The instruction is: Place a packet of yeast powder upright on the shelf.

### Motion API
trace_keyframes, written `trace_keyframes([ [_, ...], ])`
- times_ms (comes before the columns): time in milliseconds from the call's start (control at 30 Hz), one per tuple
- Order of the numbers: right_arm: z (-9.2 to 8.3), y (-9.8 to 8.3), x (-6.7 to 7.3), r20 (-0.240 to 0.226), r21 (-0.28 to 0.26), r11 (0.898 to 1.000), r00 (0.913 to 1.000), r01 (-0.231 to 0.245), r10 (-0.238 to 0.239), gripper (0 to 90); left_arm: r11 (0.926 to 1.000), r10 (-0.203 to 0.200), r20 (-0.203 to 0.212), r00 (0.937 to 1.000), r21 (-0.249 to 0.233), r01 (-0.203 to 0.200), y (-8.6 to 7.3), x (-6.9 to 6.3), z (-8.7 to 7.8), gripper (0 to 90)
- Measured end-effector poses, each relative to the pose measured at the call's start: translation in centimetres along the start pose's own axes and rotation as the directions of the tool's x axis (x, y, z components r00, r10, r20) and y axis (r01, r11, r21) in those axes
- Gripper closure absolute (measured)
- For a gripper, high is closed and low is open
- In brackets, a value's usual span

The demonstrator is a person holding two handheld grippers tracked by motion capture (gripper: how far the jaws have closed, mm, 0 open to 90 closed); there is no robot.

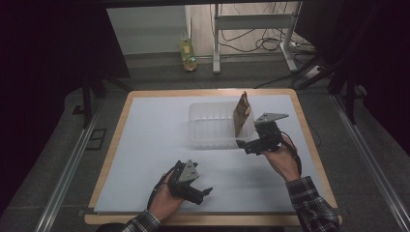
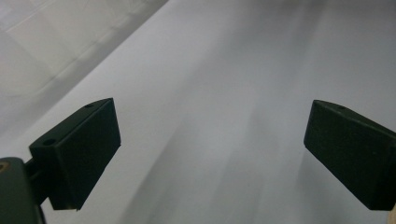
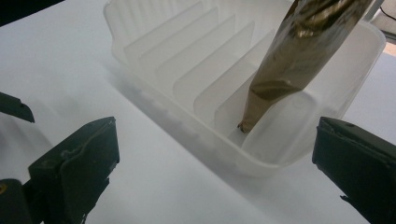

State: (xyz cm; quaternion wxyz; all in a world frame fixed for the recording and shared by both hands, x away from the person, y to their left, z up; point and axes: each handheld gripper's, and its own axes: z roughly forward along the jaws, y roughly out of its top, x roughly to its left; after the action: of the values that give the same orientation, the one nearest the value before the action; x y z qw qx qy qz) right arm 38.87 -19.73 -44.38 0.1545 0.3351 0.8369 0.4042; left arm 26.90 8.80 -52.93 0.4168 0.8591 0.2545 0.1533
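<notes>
Translucent white plastic forms the slotted rack (image 1: pixel 212 126) that sits toward the far right part of the white table (image 1: pixel 145 145), and a brown foil pouch (image 1: pixel 241 115) stands tilted in the slot at its right end. Just beside the rack's near right corner, the right gripper (image 1: pixel 247 145) has its jaws spread wide with nothing between them. Near the table's front edge, the left gripper (image 1: pixel 205 193) hangs over bare surface, jaws likewise parted and empty.
</notes>
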Motion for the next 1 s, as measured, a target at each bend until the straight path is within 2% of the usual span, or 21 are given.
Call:
trace_keyframes([
  [200,-0.1,-0.8,0.2,0.005,0.020,1.000,0.9998,0.017,-0.017,0.7,1.0000,0.001,0.000,1.0000,0.000,-0.001,0.0,0.0,0.0,3.7],
  [367,-0.7,-1.4,0.3,-0.014,0.013,1.000,0.9998,0.010,-0.010,0.6,1.0000,0.008,0.000,1.0000,0.005,-0.008,0.0,0.0,0.0,3.8],
  [1000,-2.0,-3.2,0.7,-0.024,0.032,0.999,0.9997,0.005,-0.004,0.4,1.0000,0.003,-0.002,1.0000,0.007,-0.003,0.0,0.2,-0.3,3.9],
])
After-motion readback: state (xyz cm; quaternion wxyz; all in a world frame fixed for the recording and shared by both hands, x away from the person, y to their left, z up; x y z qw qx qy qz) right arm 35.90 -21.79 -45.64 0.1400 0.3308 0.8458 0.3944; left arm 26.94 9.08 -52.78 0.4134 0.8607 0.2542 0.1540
